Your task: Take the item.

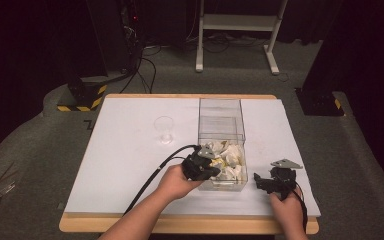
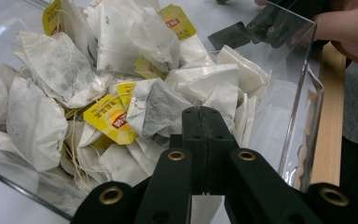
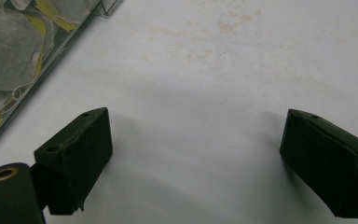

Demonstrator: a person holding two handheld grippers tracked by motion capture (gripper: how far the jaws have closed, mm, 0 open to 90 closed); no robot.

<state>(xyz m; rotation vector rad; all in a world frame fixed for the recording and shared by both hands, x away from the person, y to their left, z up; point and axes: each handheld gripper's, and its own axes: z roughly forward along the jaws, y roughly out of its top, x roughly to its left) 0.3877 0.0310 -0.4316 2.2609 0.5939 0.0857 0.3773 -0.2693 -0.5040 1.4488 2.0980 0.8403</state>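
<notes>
While the left gripper (image 2: 204, 122) sits pinched together, gripping nothing visible, among white paper tea bags (image 2: 154, 106) in the clear plastic box (image 2: 303, 112), the right gripper (image 3: 193, 161) rests wide open and empty.

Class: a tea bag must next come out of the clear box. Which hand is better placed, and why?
Left. The left gripper is inside the clear box among the tea bags, jaws shut. The right gripper rests open on the table beside the box.
</notes>
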